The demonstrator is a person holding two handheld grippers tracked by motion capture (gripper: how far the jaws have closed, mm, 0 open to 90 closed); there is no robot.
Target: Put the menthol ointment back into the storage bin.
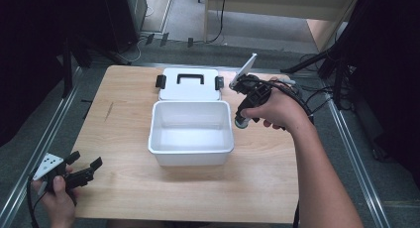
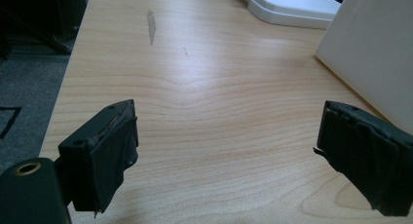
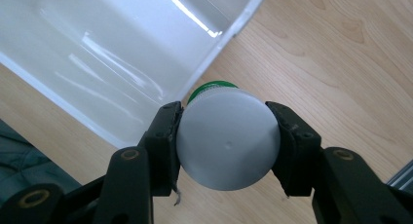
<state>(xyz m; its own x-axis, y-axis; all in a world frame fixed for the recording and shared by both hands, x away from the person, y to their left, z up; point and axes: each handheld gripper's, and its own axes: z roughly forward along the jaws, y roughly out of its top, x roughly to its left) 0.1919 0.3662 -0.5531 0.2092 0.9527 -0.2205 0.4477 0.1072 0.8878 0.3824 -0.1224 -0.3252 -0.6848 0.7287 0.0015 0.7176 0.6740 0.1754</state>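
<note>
One bottle, one bin, one lid

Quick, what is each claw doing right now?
Left claw: open, holding nothing, low over the table.
Right claw: shut on a white bottle, beside the white bin.

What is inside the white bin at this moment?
The white bin looks empty: bare floor and walls show in the high view. Its near wall hides a strip of floor. The right gripper holds a white-capped bottle outside it, beside its rim.
</note>
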